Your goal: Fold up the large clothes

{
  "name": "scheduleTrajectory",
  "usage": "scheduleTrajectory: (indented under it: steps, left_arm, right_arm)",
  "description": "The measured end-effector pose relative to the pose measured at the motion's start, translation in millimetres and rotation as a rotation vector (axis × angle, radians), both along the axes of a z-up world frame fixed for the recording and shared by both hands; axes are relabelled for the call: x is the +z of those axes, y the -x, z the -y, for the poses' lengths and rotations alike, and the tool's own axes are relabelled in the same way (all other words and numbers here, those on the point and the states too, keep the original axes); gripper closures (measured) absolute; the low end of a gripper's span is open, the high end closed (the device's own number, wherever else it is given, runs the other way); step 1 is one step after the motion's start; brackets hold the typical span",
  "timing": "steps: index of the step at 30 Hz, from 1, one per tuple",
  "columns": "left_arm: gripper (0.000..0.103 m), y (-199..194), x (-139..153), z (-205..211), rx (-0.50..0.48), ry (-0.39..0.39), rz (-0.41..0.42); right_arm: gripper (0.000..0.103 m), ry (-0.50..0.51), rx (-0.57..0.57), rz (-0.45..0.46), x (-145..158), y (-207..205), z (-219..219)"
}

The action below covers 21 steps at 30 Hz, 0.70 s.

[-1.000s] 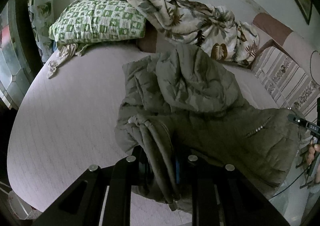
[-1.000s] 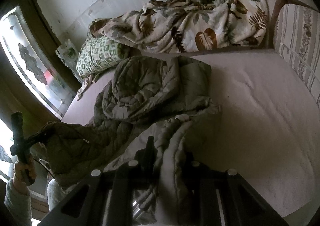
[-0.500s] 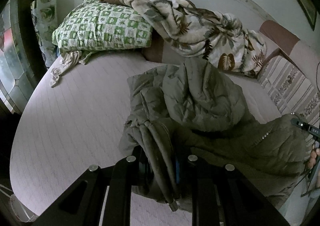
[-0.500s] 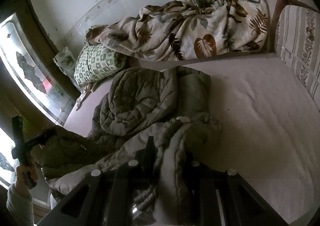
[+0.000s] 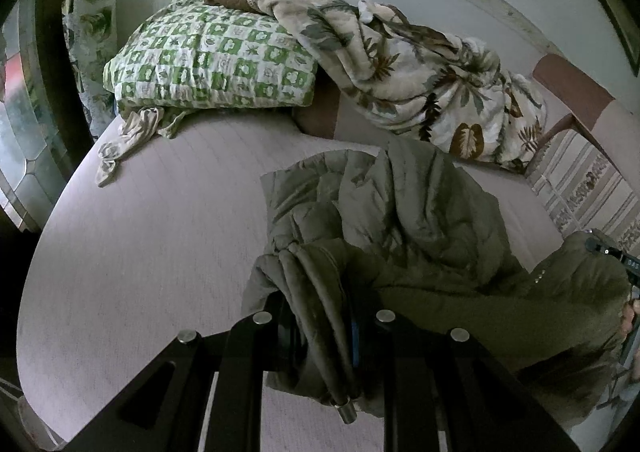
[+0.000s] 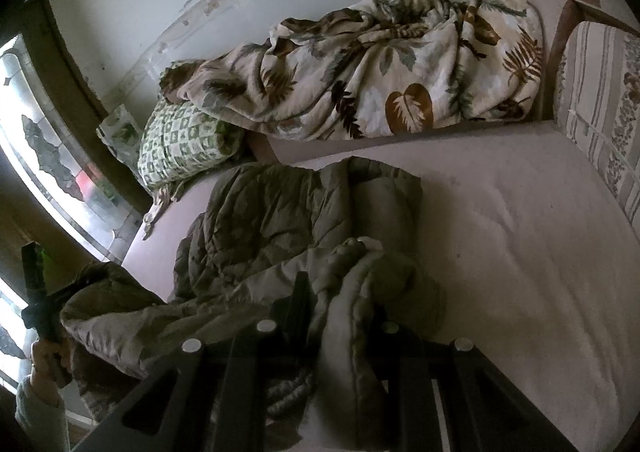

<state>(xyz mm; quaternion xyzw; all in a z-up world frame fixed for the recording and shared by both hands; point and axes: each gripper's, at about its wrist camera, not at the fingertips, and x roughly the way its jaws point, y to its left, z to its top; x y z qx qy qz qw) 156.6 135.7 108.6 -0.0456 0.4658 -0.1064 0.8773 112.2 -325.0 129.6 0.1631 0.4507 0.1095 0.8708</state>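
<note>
Both hand-held grippers are clamped on bunched folds of an olive quilted jacket (image 5: 420,220), at the near edge of a pale mattress (image 5: 152,236). The left gripper (image 5: 324,336) pinches a rolled hem that ends in a small metal toggle, with the fabric hanging down between its fingers. The right gripper (image 6: 340,332) grips a thick wad of the same garment's lighter lining. Between the two holds, the jacket sags off the mattress's near edge. The rest is heaped in the middle of the mattress, with one panel doubled over itself. At the left margin of the right wrist view, a hand (image 6: 46,356) grips the other tool's handle; which part of the jacket it holds, collar or hem, is hard to make out in the dim light. Farther back, a green-and-white checked pillow (image 5: 208,64) lies at the far left corner. A leaf-print blanket (image 6: 384,80) is piled along the far edge against the wall, and a striped cushion (image 6: 600,100) stands at the right edge.
</note>
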Motion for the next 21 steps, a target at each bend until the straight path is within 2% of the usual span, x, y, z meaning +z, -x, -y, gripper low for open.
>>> scheduleTrajectory:
  steps: [10,21]
  left_arm:
    - [0.084,-42,-8,6,0.014,-0.019,0.002]
    - [0.084,-98,-14,12,0.067,-0.074,0.045]
  right_arm:
    - [0.085,0.032,-0.020,-0.001,-6,-40,-1]
    - [0.085,0.083,-0.094,0.021,-20,-93,1]
